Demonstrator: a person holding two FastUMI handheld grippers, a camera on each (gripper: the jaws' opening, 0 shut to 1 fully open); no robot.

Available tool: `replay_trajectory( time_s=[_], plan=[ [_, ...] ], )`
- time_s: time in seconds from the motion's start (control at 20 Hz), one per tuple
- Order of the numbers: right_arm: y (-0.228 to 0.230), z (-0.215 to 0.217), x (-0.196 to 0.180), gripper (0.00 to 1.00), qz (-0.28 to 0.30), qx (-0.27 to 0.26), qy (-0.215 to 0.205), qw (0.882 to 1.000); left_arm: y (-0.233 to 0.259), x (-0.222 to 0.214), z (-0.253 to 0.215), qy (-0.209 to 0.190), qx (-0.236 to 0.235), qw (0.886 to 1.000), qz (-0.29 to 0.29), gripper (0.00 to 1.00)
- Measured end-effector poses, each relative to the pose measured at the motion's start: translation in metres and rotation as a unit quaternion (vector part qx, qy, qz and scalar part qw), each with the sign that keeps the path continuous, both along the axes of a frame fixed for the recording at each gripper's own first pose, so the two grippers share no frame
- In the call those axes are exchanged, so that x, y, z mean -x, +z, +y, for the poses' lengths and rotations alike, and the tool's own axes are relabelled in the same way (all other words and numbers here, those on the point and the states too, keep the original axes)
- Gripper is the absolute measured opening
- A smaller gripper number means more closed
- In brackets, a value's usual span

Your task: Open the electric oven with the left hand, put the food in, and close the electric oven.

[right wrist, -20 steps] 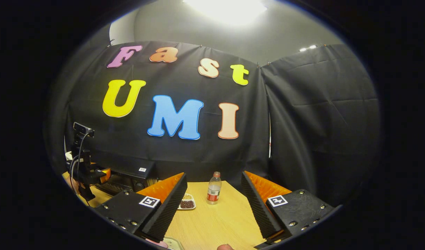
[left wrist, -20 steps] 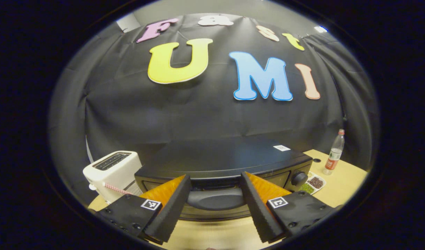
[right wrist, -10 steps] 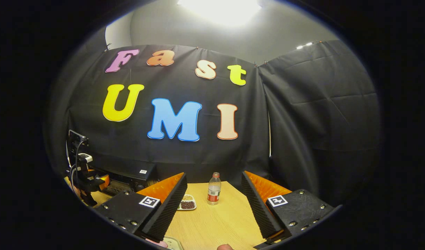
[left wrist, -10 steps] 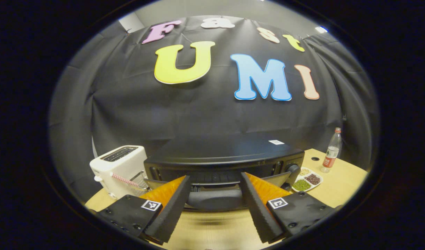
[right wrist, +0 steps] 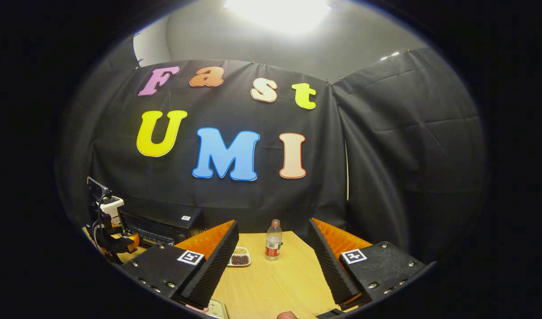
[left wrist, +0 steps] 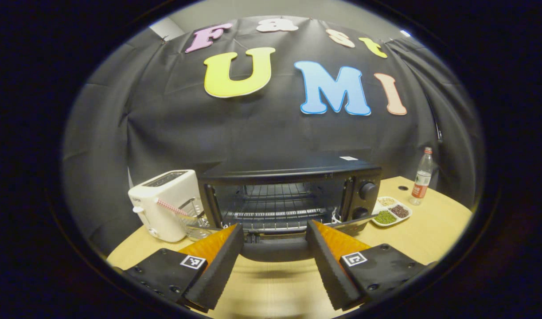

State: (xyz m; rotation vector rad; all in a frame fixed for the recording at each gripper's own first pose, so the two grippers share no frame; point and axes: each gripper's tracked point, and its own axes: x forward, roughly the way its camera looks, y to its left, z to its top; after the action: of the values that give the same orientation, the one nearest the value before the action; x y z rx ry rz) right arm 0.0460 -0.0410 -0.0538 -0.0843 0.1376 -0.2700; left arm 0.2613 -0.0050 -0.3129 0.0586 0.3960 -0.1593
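Left gripper view had the left gripper [left wrist: 274, 261] low over the table [left wrist: 430, 230], its 2 fingers spread wide with the oven door's handle [left wrist: 275, 249] sitting between them. Couldn't tell if either finger actually touched the handle; they didn't look clamped on it. Straight ahead the oven [left wrist: 288, 195] stood open, door [left wrist: 350, 225] dropped down toward the gripper, wire rack [left wrist: 273, 199] showing inside, 2 knobs [left wrist: 367, 190] on its right side. A toaster [left wrist: 164, 204] sat off to the left, a snack tray [left wrist: 390, 212] and a bottle [left wrist: 421, 177] ahead to the right.

Right gripper view had the right gripper [right wrist: 273, 266] hanging over the table [right wrist: 279, 283] with fingers wide apart and nothing in them. The bottle [right wrist: 273, 240] stood dead ahead between them, the tray [right wrist: 239, 257] just left of it. Far off to the left were the oven [right wrist: 162, 223] and the left gripper [right wrist: 113, 235]. A bit of a plate [right wrist: 215, 309] with something pink on it poked in near the bottom edge, too cut off to say what.
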Motion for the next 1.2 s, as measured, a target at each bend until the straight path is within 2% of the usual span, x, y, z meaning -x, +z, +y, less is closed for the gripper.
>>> replay_trajectory(
  time_s=[0.1, 0.15, 0.2, 0.4, 0.45, 0.5, 0.55, 0.65, 0.7, 0.95, 1.0, 1.05, 1.15, 1.2],
  plan=[
    [0.0, 0.0, 0.003, 0.97, 0.0, -0.001, 0.004, 1.0, -0.005, 0.008, 0.001, 0.002, -0.008, 1.0, 0.006, 1.0],
    [0.0, -0.002, 0.004, 0.97, 0.001, -0.001, 0.005, 1.0, -0.006, 0.012, 0.002, 0.004, -0.011, 1.0, 0.008, 0.95],
    [0.0, -0.002, 0.005, 0.97, 0.002, -0.001, 0.007, 1.0, -0.009, 0.014, 0.001, 0.006, -0.011, 1.0, 0.012, 1.0],
    [-0.002, -0.005, 0.01, 0.97, 0.007, -0.002, 0.011, 1.0, -0.02, 0.025, 0.002, 0.011, -0.011, 0.999, 0.032, 1.0],
    [-0.003, -0.005, 0.011, 0.97, 0.008, -0.003, 0.012, 1.0, -0.023, 0.028, 0.002, 0.012, -0.01, 0.999, 0.036, 0.96],
    [-0.002, -0.005, 0.012, 0.97, 0.008, -0.004, 0.014, 1.0, -0.028, 0.032, 0.002, 0.014, -0.008, 0.999, 0.043, 0.96],
    [-0.002, -0.006, 0.012, 0.97, 0.008, -0.005, 0.015, 1.0, -0.031, 0.035, 0.003, 0.016, -0.007, 0.999, 0.049, 1.0],
    [-0.003, -0.006, 0.013, 0.97, 0.01, -0.006, 0.017, 1.0, -0.038, 0.042, 0.002, 0.018, -0.008, 0.998, 0.059, 1.0],
    [-0.003, -0.006, 0.013, 0.97, 0.011, -0.006, 0.019, 1.0, -0.043, 0.044, 0.001, 0.018, -0.01, 0.998, 0.064, 0.92],
    [-0.007, 0.0, 0.015, 0.97, 0.018, -0.005, 0.029, 0.999, -0.067, 0.06, 0.0, 0.018, -0.012, 0.995, 0.099, 0.92],
    [-0.007, 0.0, 0.015, 0.97, 0.019, -0.005, 0.031, 0.999, -0.072, 0.064, 0.0, 0.018, -0.013, 0.994, 0.107, 1.0],
    [-0.008, 0.001, 0.015, 0.97, 0.02, -0.006, 0.034, 0.999, -0.073, 0.065, -0.001, 0.018, -0.014, 0.994, 0.11, 0.96],
    [-0.006, 0.003, 0.014, 0.97, 0.019, -0.01, 0.04, 0.999, -0.067, 0.069, -0.006, 0.016, -0.01, 0.994, 0.105, 0.96],
    [-0.006, 0.004, 0.014, 0.97, 0.018, -0.012, 0.044, 0.999, -0.06, 0.071, -0.008, 0.015, -0.008, 0.995, 0.098, 1.0]
  ],
)
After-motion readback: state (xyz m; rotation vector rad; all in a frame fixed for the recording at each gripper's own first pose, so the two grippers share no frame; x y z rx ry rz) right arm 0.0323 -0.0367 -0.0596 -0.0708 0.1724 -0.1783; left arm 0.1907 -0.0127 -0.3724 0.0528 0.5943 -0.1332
